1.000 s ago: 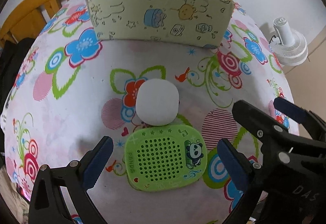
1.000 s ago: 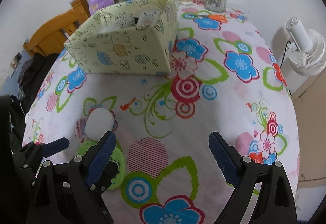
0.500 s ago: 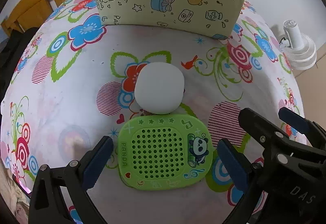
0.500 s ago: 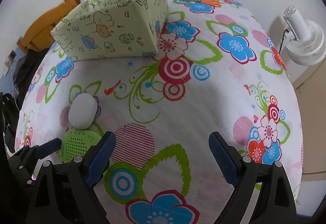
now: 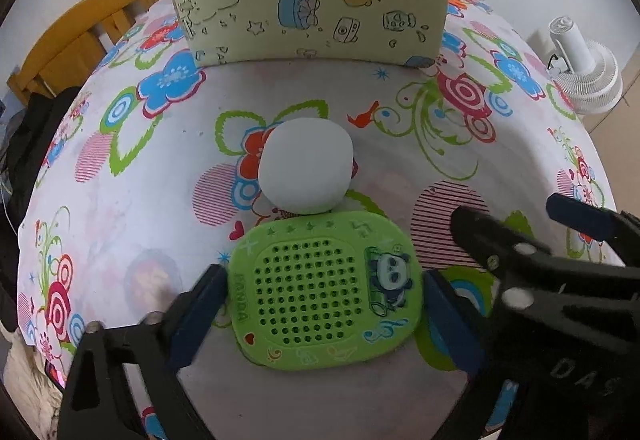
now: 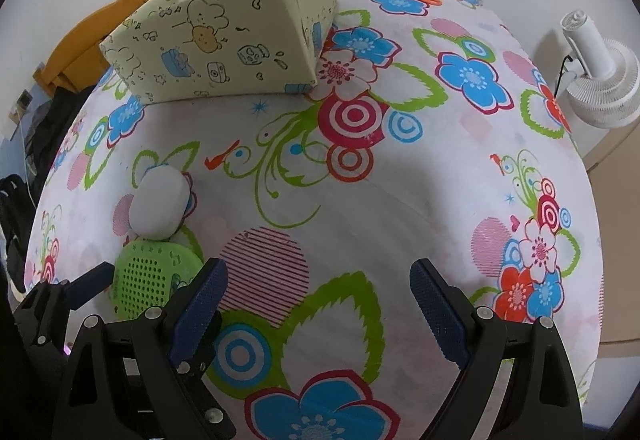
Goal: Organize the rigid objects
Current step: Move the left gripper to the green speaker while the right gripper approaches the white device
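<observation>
Green plastic case, flat on the flowered tablecloth, sits squarely between the fingers of the left gripper. Panda sticker up, grille of holes facing the camera. A white rounded case lies just behind it, touching or nearly touching its far edge.

Step in hand, as I judge it: pinch the green case by its two short sides and carry it to the pale yellow storage box at the back of the table. To do it well, keep the pads level with the case's rim and centred along its sides, so it does not pivot or slide out. Close evenly. Lift straight up first, so the white case is not dragged along.

Left gripper: jaws have just been closing, with the green case between them. Blue pads sit right at its left and right edges; whether they press yet I cannot tell for certain, and no firm pinch shows.

Right gripper: jaws spread wide, nothing between them, only bare tablecloth below. It hangs just right of the left one, well clear of both cases.
</observation>
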Action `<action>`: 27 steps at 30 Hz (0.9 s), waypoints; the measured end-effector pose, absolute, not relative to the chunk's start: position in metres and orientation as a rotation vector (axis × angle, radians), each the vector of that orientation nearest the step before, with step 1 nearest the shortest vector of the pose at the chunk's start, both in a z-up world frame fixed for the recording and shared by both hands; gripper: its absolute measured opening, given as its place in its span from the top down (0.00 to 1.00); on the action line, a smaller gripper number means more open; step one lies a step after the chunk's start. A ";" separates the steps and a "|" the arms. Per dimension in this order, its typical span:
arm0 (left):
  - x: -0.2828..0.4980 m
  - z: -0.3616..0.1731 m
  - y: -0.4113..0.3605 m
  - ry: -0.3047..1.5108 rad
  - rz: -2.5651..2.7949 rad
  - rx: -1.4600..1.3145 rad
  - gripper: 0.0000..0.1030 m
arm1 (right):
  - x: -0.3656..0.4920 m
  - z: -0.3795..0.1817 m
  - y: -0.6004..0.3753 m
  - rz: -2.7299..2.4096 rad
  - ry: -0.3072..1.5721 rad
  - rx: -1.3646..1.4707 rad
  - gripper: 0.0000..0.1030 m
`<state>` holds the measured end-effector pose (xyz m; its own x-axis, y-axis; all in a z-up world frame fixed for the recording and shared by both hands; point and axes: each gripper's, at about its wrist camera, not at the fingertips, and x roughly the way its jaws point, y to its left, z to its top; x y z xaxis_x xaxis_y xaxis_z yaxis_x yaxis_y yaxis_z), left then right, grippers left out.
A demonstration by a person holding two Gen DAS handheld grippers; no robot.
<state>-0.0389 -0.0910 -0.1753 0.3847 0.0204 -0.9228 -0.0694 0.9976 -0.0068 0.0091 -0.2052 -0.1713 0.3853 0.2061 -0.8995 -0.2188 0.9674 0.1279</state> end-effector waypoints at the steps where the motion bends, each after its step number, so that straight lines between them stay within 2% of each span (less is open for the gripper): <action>1: -0.039 -0.175 -0.090 1.173 0.052 -0.044 0.07 | 0.009 -0.172 -0.204 0.272 1.144 -0.013 0.08; 27: -0.028 -0.165 -0.021 1.169 -0.058 0.112 0.07 | 0.013 -0.159 -0.128 0.230 1.121 0.058 0.09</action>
